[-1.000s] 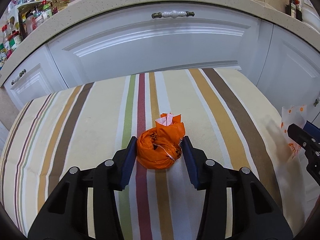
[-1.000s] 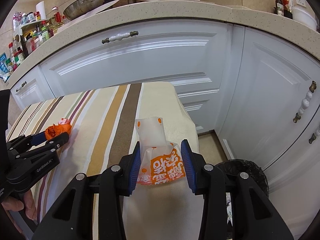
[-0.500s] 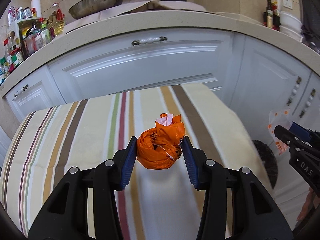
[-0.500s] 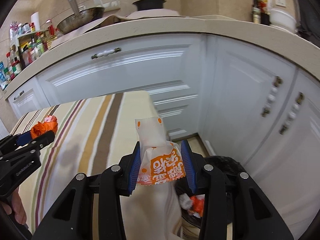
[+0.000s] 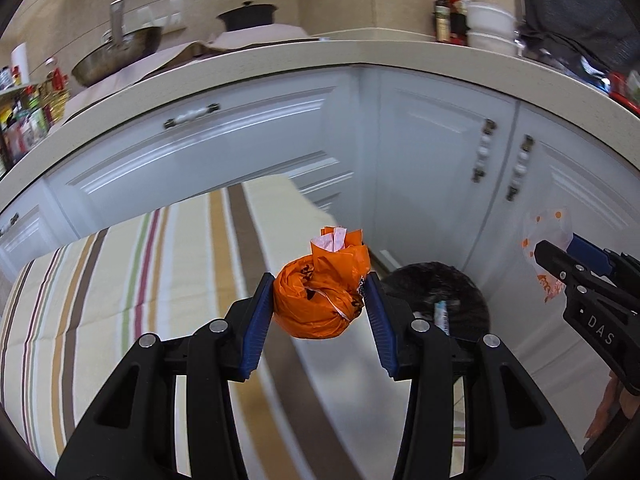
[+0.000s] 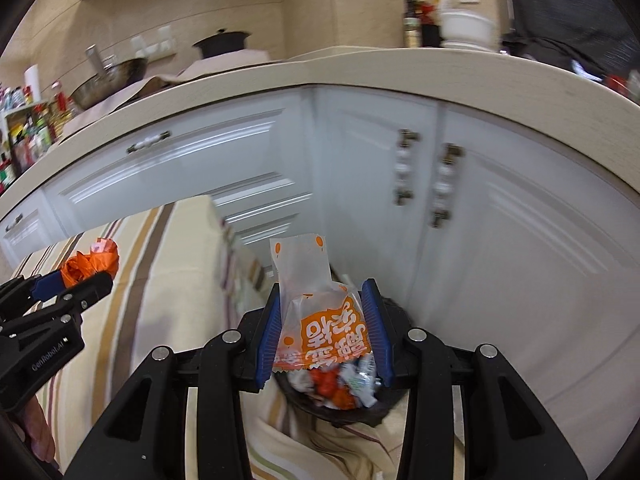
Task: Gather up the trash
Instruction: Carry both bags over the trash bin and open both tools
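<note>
Your left gripper [image 5: 319,312] pinches the crumpled orange plastic wad [image 5: 320,300] beyond the striped cloth's [image 5: 120,280] right edge. Your right gripper [image 6: 322,328], level, clamps the white-and-orange snack wrapper [image 6: 320,320] above the black trash bin [image 6: 340,404].

orange bag [image 5: 320,300]: crinkled glossy plastic | tablecloth [image 5: 120,280]: matt striped cloth

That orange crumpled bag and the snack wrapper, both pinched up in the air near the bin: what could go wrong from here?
The trash bin already looks heaped, so the snack wrapper dropped by the right gripper might slide off onto the floor.

The orange bag in the left gripper hangs at the striped tablecloth edge, short of the bin; released now, it would probably miss.

Both grippers converging on one small opening could bump.
</note>
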Available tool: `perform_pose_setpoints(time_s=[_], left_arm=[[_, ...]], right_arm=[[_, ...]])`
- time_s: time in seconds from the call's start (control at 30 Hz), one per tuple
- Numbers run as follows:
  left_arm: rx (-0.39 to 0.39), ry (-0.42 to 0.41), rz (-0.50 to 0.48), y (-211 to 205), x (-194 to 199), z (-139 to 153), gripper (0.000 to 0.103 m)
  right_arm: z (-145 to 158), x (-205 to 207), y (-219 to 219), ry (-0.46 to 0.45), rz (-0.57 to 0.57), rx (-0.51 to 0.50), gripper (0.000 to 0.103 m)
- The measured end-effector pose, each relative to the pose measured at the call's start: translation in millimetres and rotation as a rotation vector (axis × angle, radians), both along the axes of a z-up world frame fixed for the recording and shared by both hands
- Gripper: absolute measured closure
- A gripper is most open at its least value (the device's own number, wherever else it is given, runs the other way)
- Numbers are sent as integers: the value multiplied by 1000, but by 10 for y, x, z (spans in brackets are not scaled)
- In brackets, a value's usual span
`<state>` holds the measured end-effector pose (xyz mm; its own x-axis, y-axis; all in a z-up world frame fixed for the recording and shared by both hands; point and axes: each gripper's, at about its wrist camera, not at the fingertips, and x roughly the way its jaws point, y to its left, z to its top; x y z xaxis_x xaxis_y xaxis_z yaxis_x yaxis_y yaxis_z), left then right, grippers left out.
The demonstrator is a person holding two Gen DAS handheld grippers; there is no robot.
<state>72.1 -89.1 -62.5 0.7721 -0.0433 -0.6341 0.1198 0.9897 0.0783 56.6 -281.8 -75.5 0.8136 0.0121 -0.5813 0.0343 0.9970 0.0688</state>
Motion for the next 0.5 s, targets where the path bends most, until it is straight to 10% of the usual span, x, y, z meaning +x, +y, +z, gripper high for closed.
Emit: perform_pose_setpoints(time_s=[0.5], left_arm=[[57,2,-72,-927,289,-257,59]], right_arm=[[-228,59,-549,-4,-75,28,63]])
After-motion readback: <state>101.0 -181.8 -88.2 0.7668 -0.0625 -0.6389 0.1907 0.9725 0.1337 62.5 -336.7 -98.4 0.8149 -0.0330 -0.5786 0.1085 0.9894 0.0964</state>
